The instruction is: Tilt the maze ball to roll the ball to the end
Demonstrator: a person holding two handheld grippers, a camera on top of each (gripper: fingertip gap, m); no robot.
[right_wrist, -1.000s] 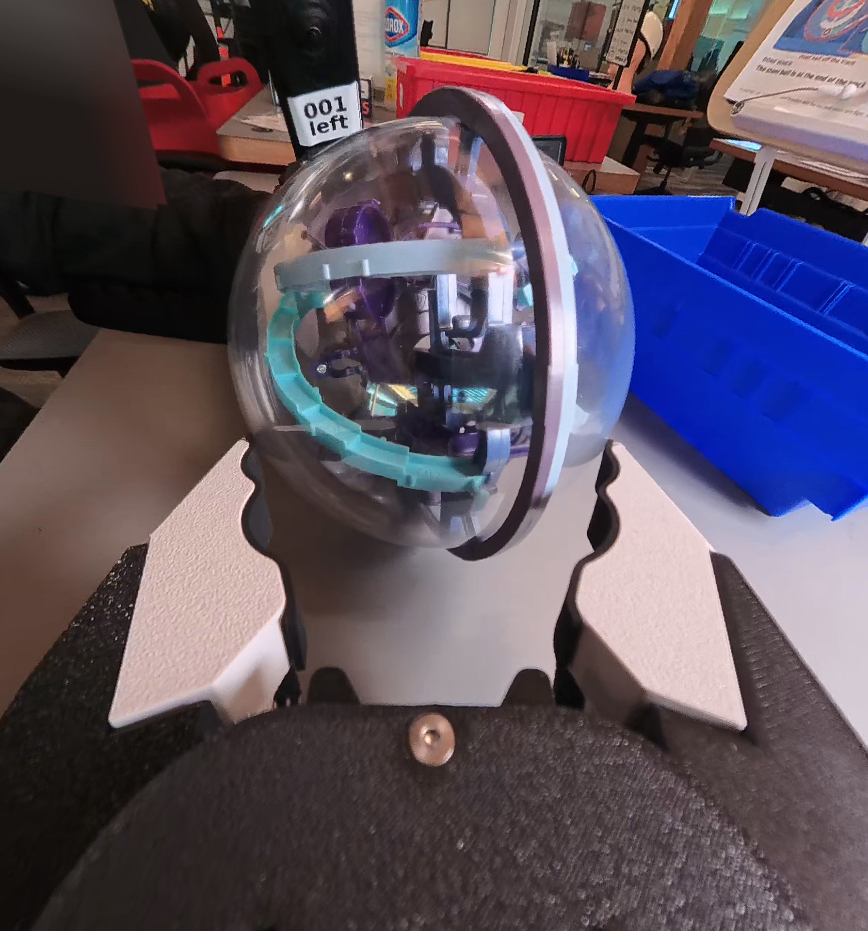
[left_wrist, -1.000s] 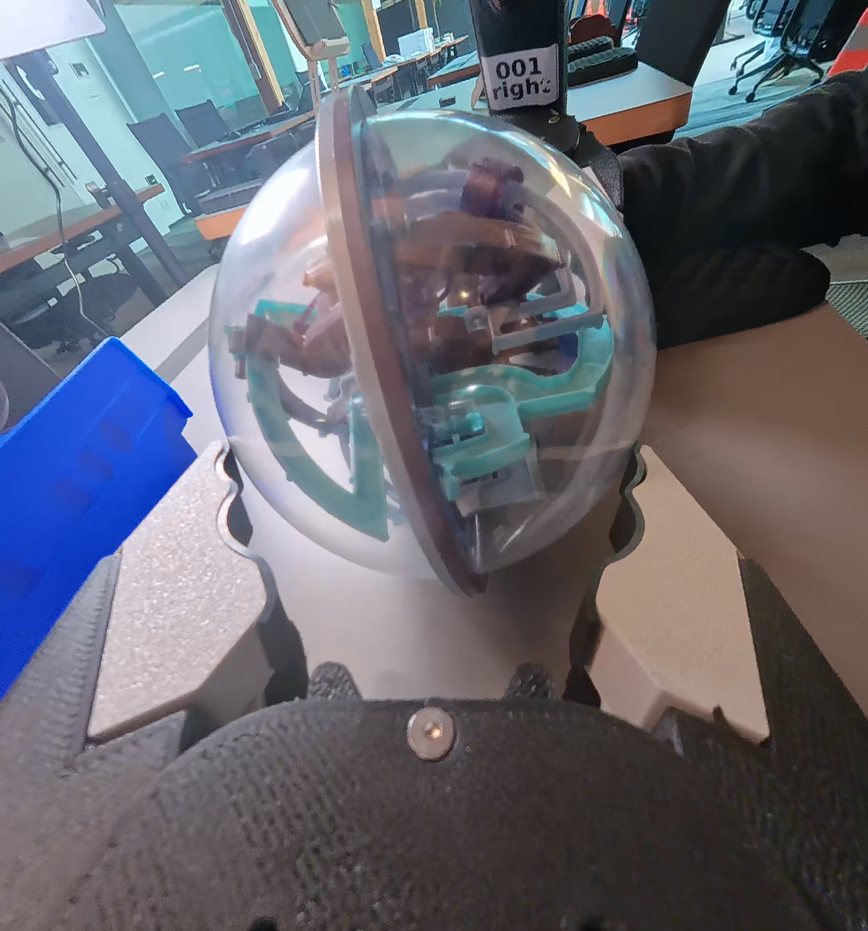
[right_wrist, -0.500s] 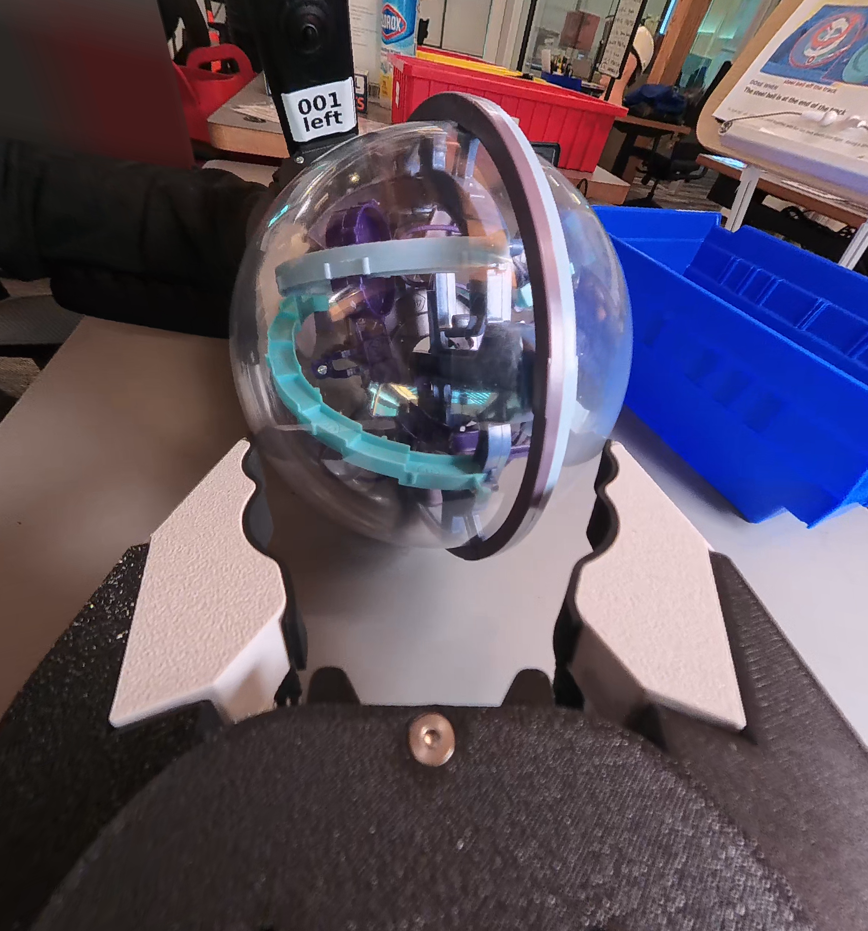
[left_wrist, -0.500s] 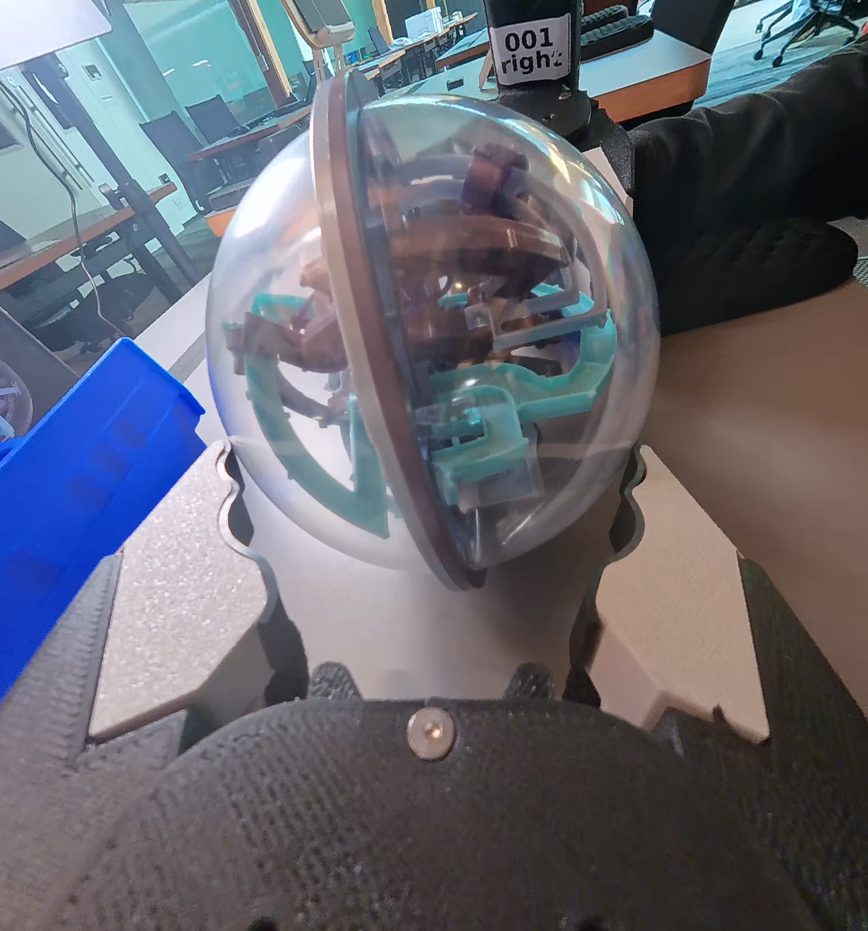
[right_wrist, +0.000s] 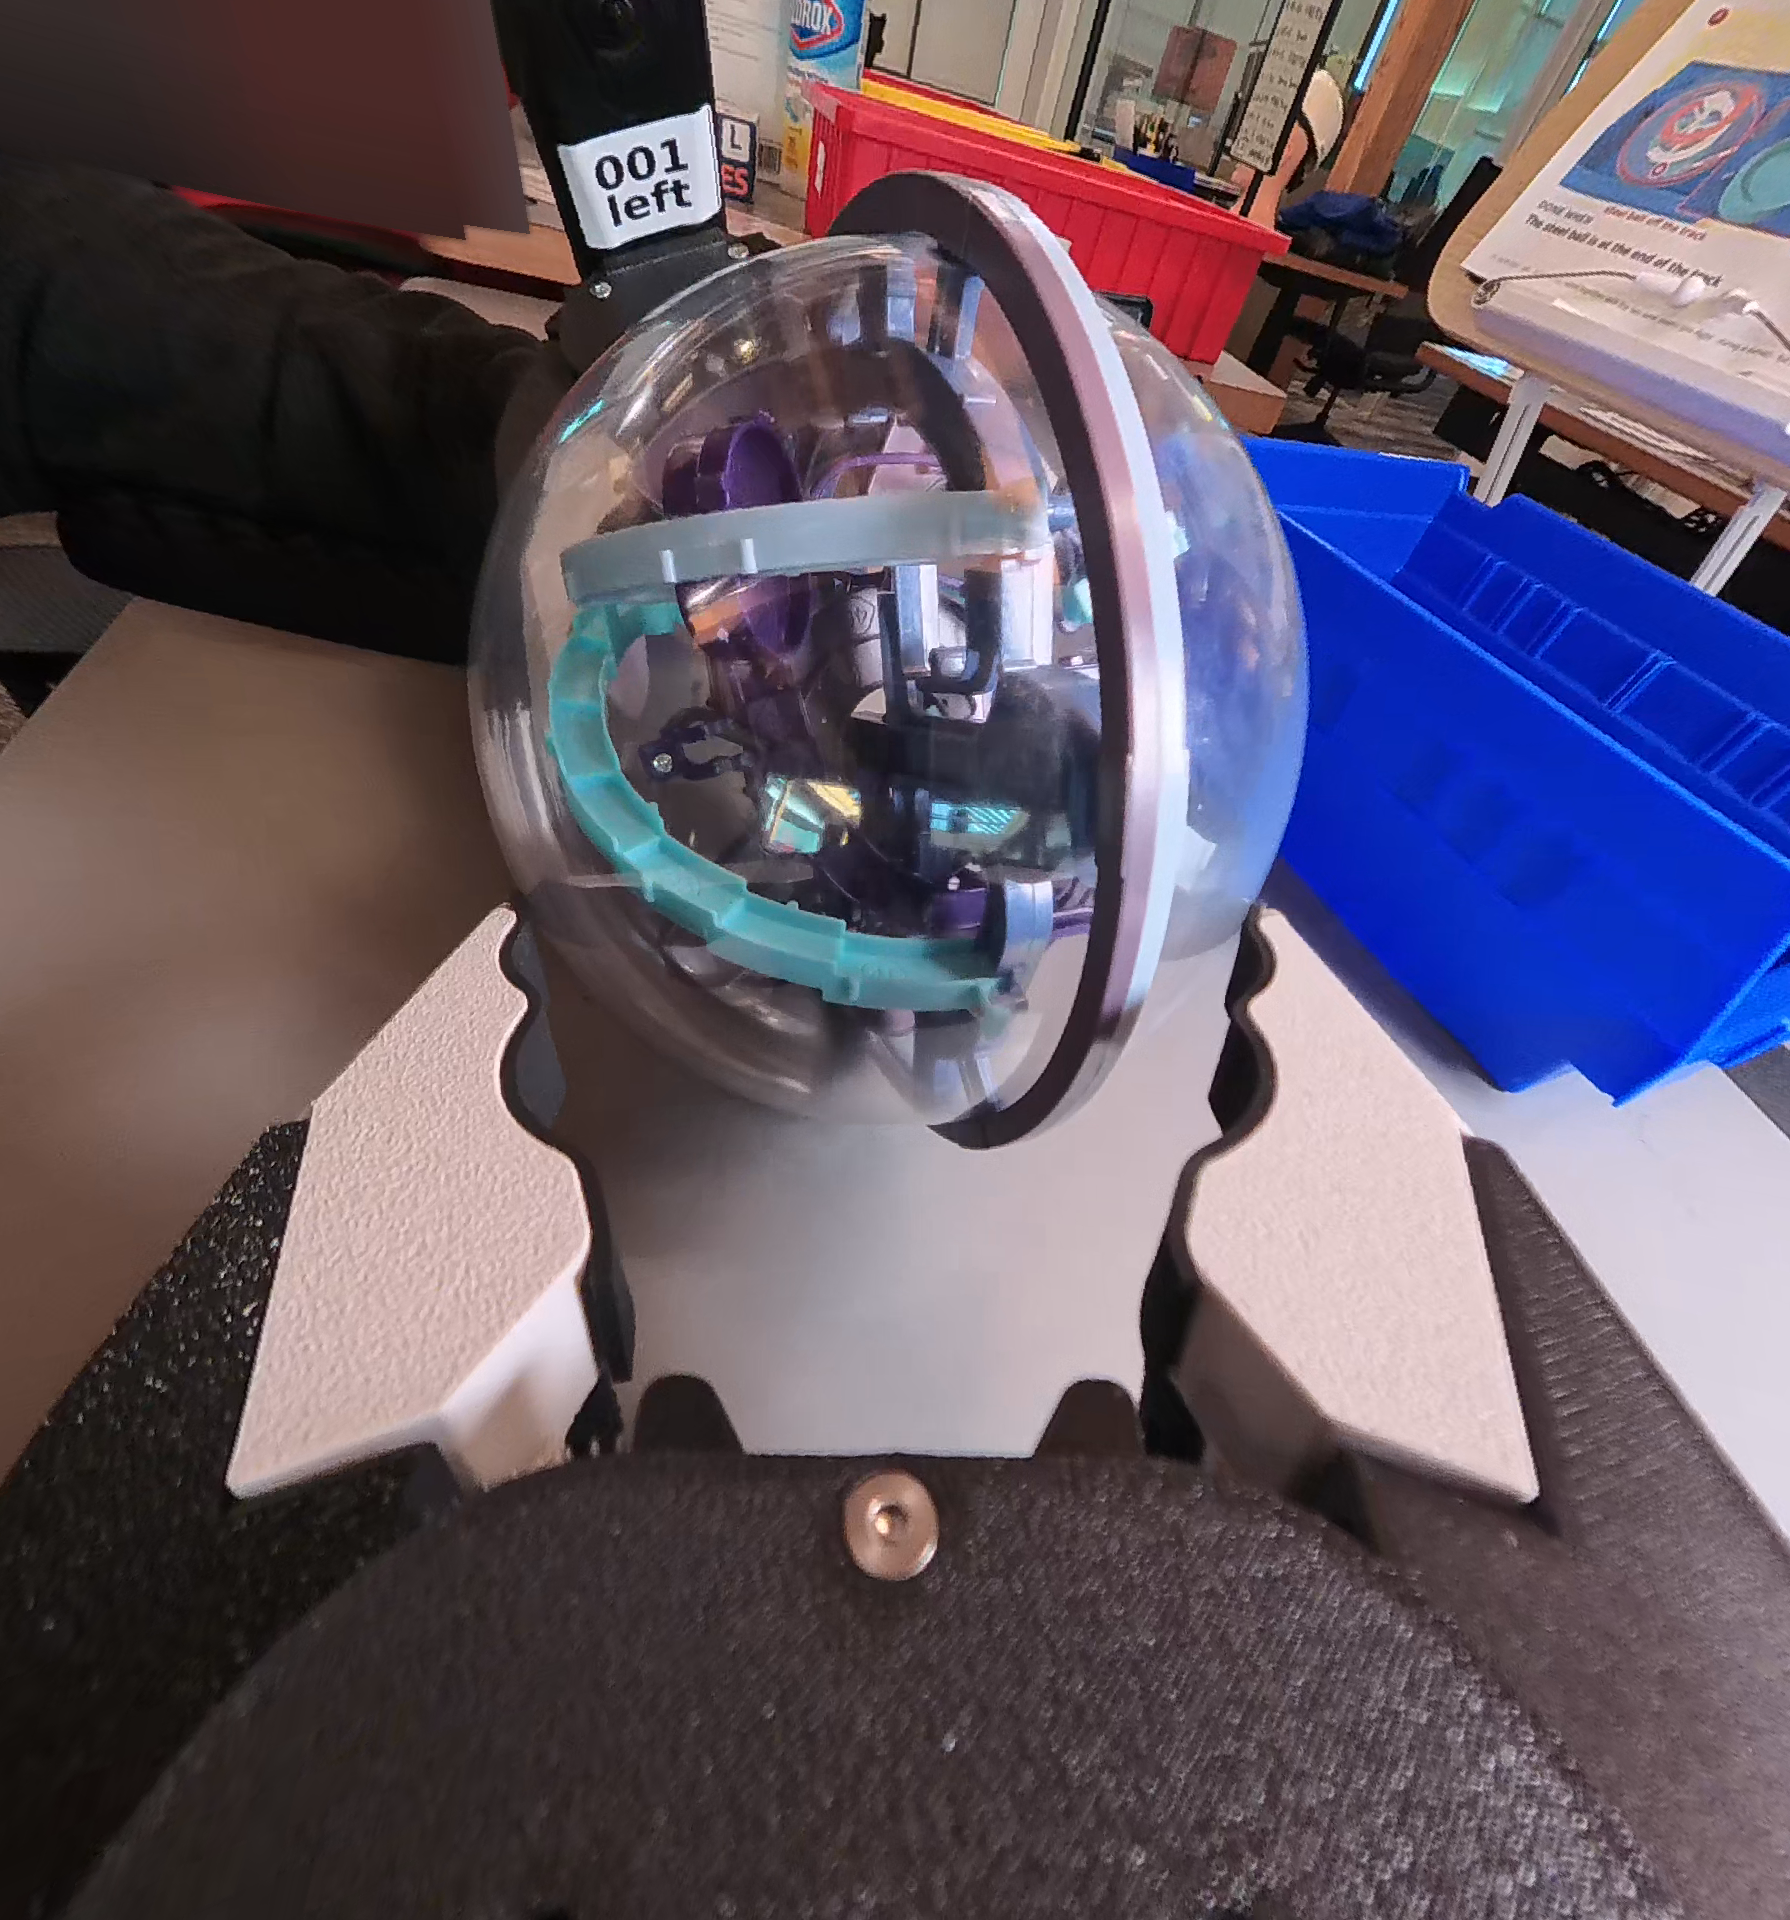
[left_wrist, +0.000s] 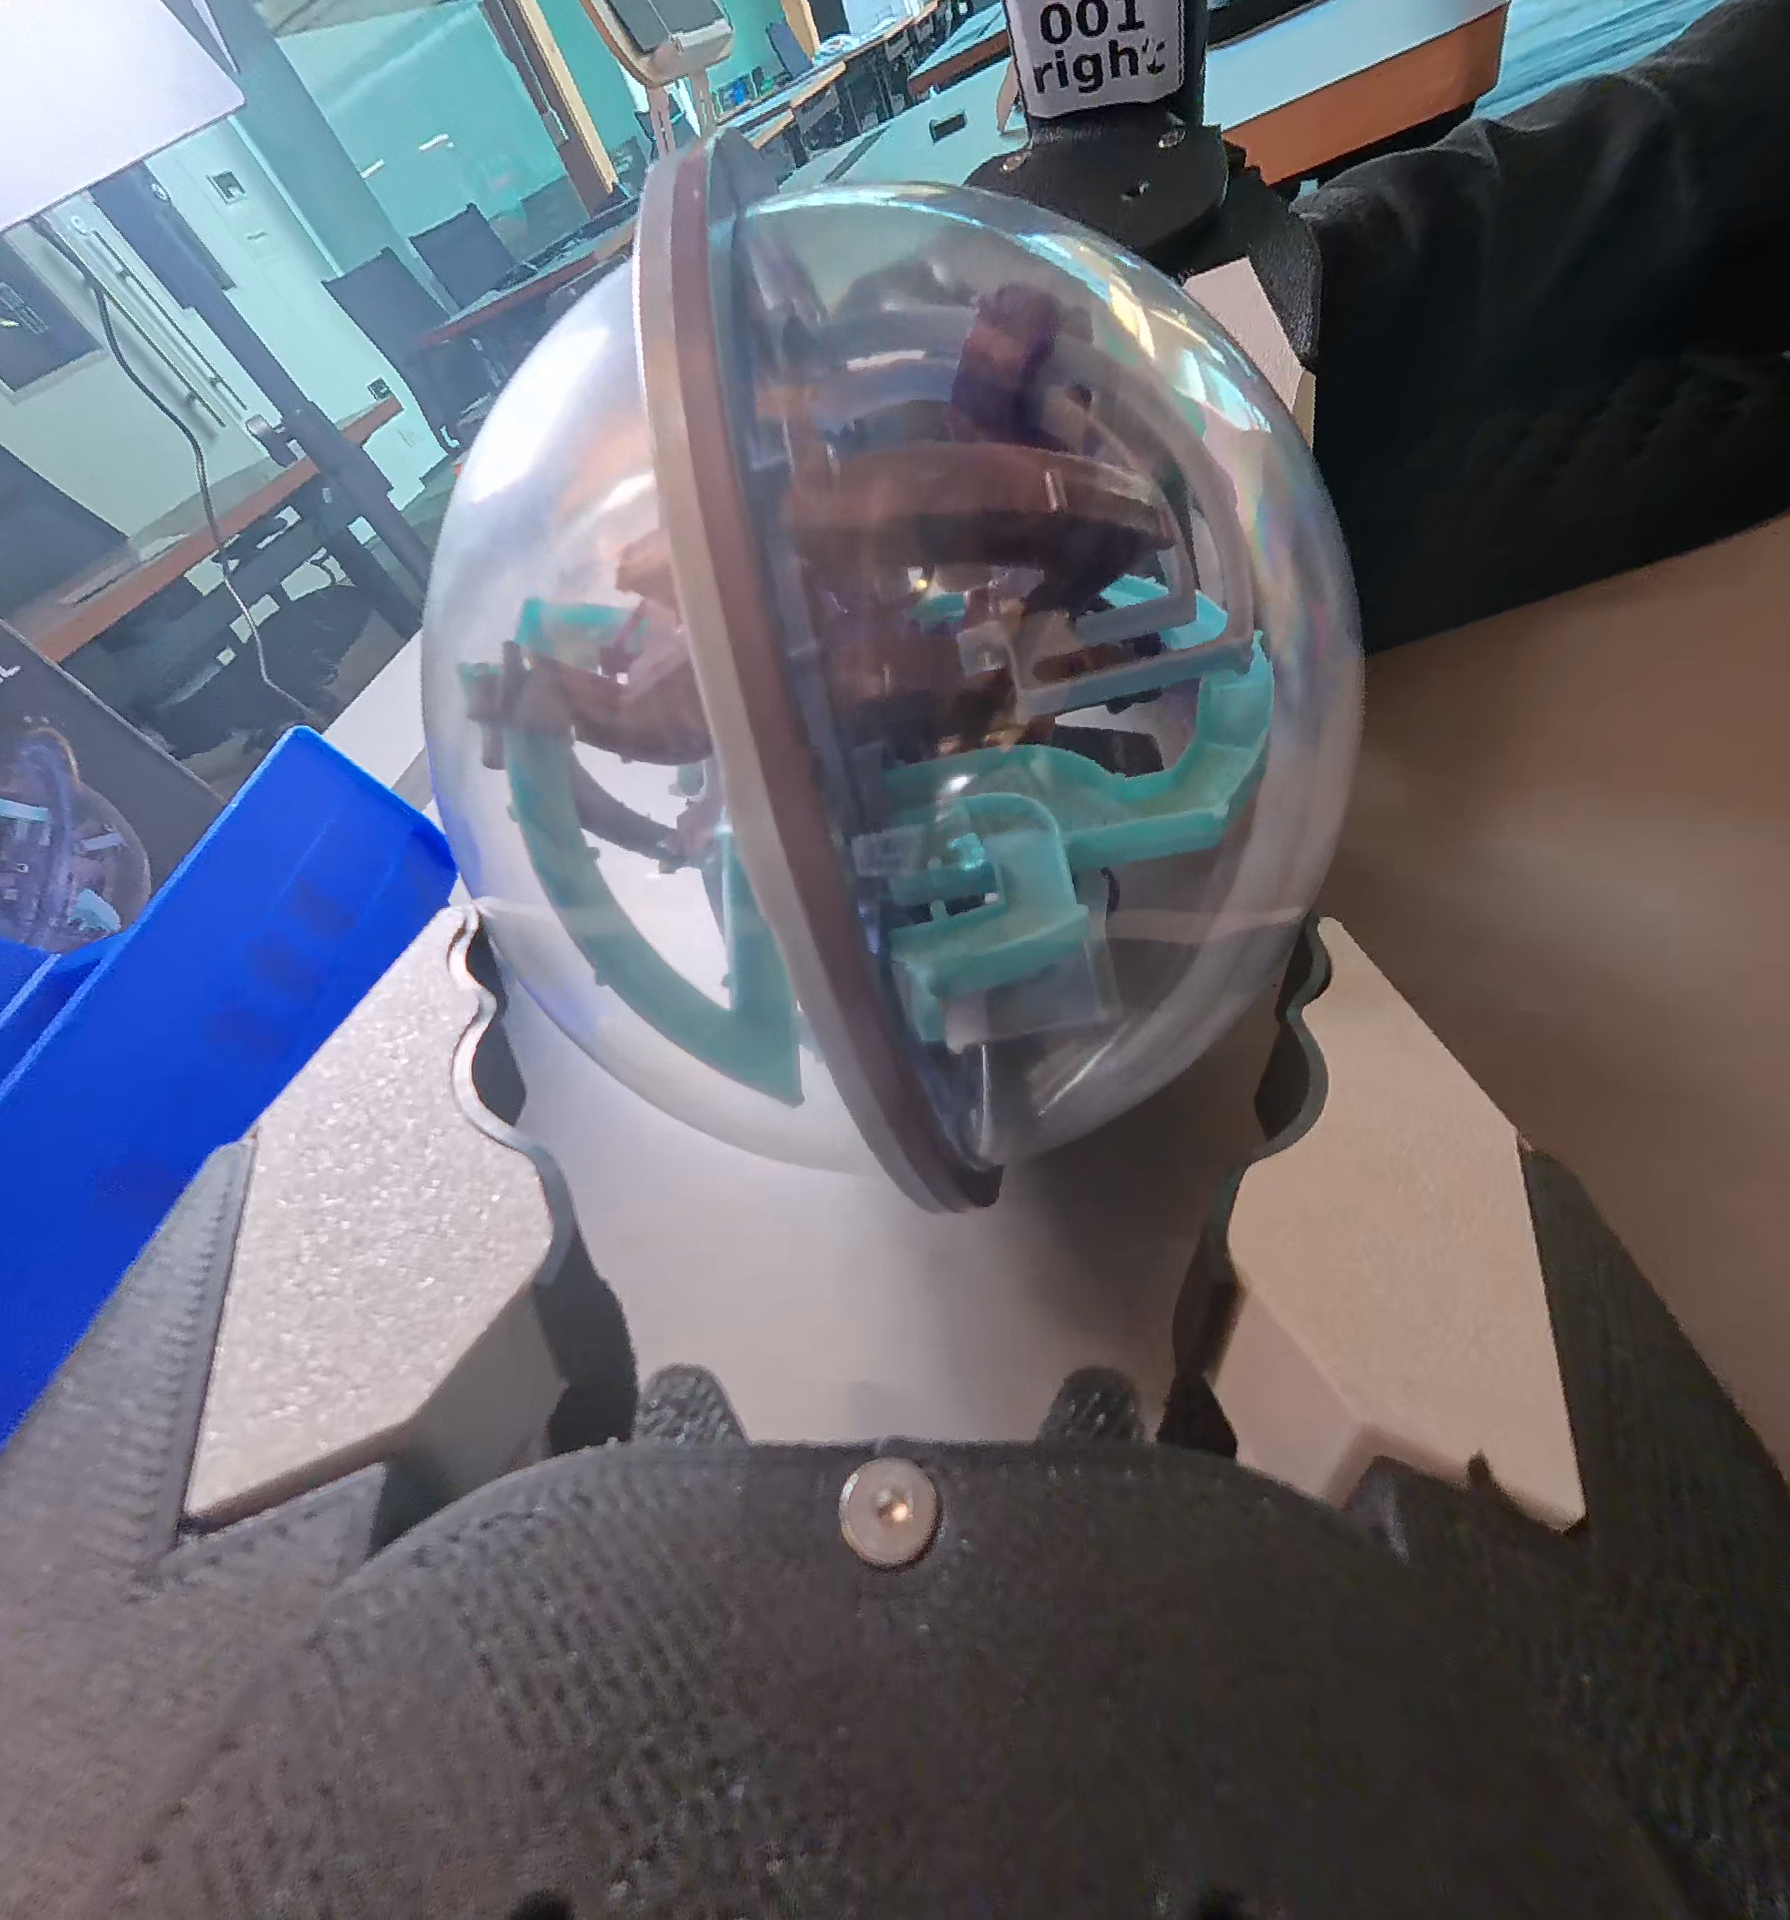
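The maze ball (left_wrist: pixel 891 675) is a clear sphere with teal, brown and grey tracks inside and a dark ring around its middle. It hangs above the table, held from two opposite sides. My left gripper (left_wrist: pixel 891 940) is shut on it, with both pads pressed on the lower sides of the shell. My right gripper (right_wrist: pixel 886 935) is shut on the same ball (right_wrist: pixel 870 675) from the other side. The ring stands nearly upright and leans a little. I cannot make out the small steel ball among the tracks.
A blue bin (left_wrist: pixel 143 987) sits close beside the ball, and it also shows in the right wrist view (right_wrist: pixel 1545 779). The beige table (right_wrist: pixel 195 831) lies below. A person's black sleeve (left_wrist: pixel 1597 364) is behind. A red bin (right_wrist: pixel 1026 208) and an instruction board (right_wrist: pixel 1649 260) stand farther back.
Both grippers have turned slightly with the ball still clamped between them, and the background has shifted in both views. The grasp is unchanged.
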